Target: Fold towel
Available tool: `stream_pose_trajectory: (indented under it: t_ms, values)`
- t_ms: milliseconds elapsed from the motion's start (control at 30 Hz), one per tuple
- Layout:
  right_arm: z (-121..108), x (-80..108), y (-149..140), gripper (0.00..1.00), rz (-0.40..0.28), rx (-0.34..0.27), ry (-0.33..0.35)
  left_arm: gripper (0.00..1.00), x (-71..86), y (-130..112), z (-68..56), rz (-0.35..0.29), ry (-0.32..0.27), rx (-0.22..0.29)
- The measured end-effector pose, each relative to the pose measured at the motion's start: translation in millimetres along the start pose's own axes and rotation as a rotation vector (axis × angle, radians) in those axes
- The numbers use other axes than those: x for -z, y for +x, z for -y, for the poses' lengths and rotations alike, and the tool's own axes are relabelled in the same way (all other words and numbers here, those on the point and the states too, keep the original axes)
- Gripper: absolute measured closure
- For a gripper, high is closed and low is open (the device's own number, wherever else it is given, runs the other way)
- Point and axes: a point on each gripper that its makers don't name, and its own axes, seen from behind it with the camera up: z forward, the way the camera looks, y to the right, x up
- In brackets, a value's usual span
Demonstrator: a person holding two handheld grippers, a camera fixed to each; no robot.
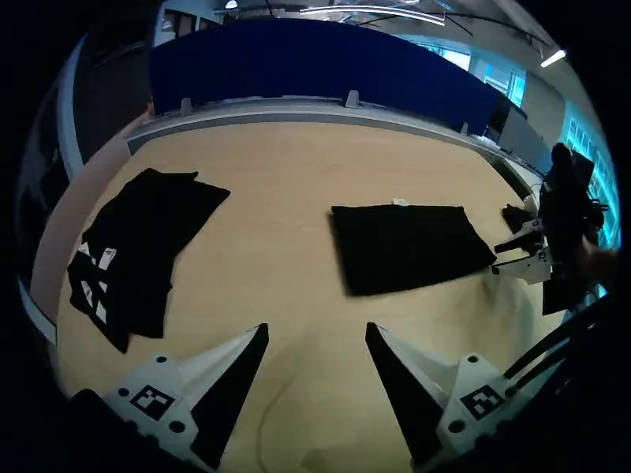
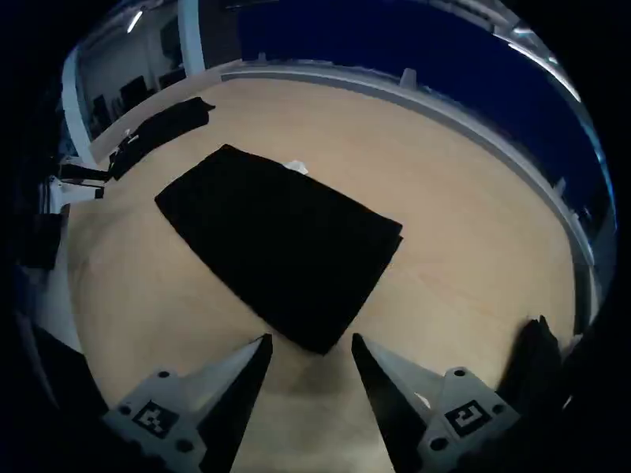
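Observation:
A black towel (image 1: 410, 244) lies folded flat as a rectangle on the wooden table (image 1: 300, 158), with a small white tag (image 1: 400, 202) at its far edge. My left gripper (image 1: 315, 331) stands open above bare table, well short of the towel. In the right gripper view the same towel (image 2: 276, 236) spreads out ahead, and its near corner lies just in front of my right gripper (image 2: 309, 339), which is open. The right gripper (image 1: 520, 254) also appears at the towel's right edge in the left gripper view, held by a hand (image 1: 601, 262).
A crumpled pile of black cloth (image 1: 142, 244) with white tags lies at the table's left side. A blue partition (image 1: 315, 71) runs along the far edge. Another dark cloth (image 2: 536, 351) sits by the right gripper. The left gripper (image 2: 75, 177) shows far off.

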Motion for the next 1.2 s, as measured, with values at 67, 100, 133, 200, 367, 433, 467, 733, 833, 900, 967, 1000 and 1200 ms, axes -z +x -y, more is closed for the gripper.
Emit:
stream_pose_trajectory:
  t_ms: [67,100,133,200,367,433,467,733,833,900,967,1000,1200]
  values:
    - [0,-2.3,-2,0.27,0.011,0.005,0.008,0.09,5.8,-2,1.3,-0.001,0.004,0.003]
    - [-2,-3.1,-3,0.27,0.014,0.009,0.007,0.09,8.2,-3,1.8,-0.001,0.005,0.005]
    - [-3,-3.9,-3,0.28,0.018,0.012,0.005,0.09,10.5,-4,2.3,-0.001,0.006,0.007]
    - [-4,-4.9,-5,0.34,0.024,0.02,0.004,0.09,15.0,-6,3.2,-0.002,0.009,0.012]
    - [-3,-4.4,-6,0.49,0.031,0.036,0.011,0.09,21.7,-11,4.8,-0.001,0.012,0.023]
    - [-3,-5.0,-6,0.54,0.032,0.04,0.012,0.09,23.0,-12,4.6,0.001,0.012,0.027]
    - [-3,-5.3,-6,0.56,0.033,0.043,0.013,0.09,23.7,-12,4.5,0.001,0.012,0.029]
    - [-4,-6.2,-2,0.69,0.026,0.054,0.008,0.09,26.5,-16,2.7,0.004,0.008,0.037]
    - [-4,-6.1,-2,0.77,0.031,0.059,0.008,0.09,26.5,-18,2.2,0.004,0.006,0.039]
    - [-5,-6.2,-2,0.81,0.035,0.063,0.008,0.09,26.6,-18,2.3,0.004,0.006,0.04]
    - [-5,-6.4,-2,0.9,0.038,0.067,0.005,0.09,26.8,-18,2.7,0.003,0.006,0.041]
    - [-6,-6.7,-1,0.93,0.037,0.07,-0.001,0.09,27.1,-19,3.0,0.003,0.007,0.041]
    - [-6,-6.0,5,0.96,0.029,0.082,-0.012,0.09,29.2,-17,4.5,-0.001,0.006,0.047]
